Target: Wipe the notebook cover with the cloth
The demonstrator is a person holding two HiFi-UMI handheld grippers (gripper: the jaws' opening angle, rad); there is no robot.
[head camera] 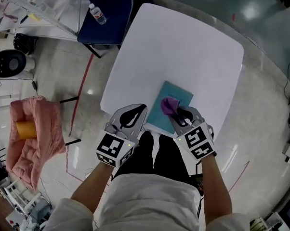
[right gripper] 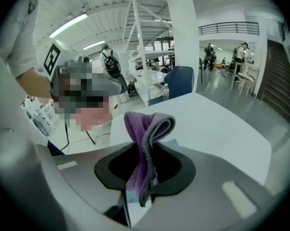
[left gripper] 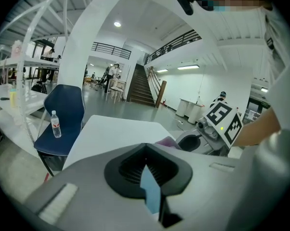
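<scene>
- Teal notebook (head camera: 182, 94) lies flat on the white worktop (head camera: 183, 42).
- Purple cloth (head camera: 169, 104) sits over the notebook's middle, clamped in the right gripper (head camera: 177, 114).
- Left gripper (head camera: 143, 108) is at the notebook's left edge, jaws closed together and holding nothing.
- A blue chair (head camera: 106, 13) stands beyond the notebook.
</scene>
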